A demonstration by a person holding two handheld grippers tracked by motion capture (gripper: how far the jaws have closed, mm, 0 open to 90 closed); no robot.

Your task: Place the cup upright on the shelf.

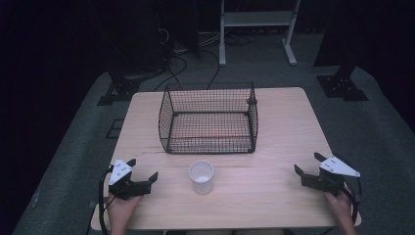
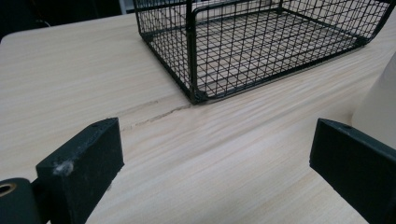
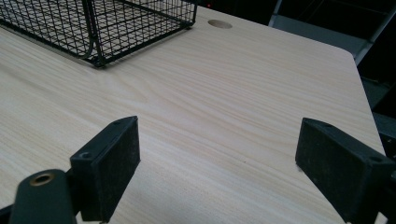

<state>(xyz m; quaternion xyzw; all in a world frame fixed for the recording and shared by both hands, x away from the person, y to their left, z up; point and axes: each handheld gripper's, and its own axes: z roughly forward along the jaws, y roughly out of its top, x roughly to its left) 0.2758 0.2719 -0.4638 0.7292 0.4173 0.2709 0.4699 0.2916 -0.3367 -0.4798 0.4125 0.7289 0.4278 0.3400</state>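
Tongs at lower left, the left gripper, rested on the table with jaws spread wide, holding nothing. Centre frame stood the white cup, upright just before the wire basket, seemingly waiting for pickup. Lower right, the right gripper likewise gaped empty.

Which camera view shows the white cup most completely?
The high view: the white cup stands whole and upright in front of the wire basket, its open mouth visible. The left gripper view catches just a pale slice of its side at the right edge.
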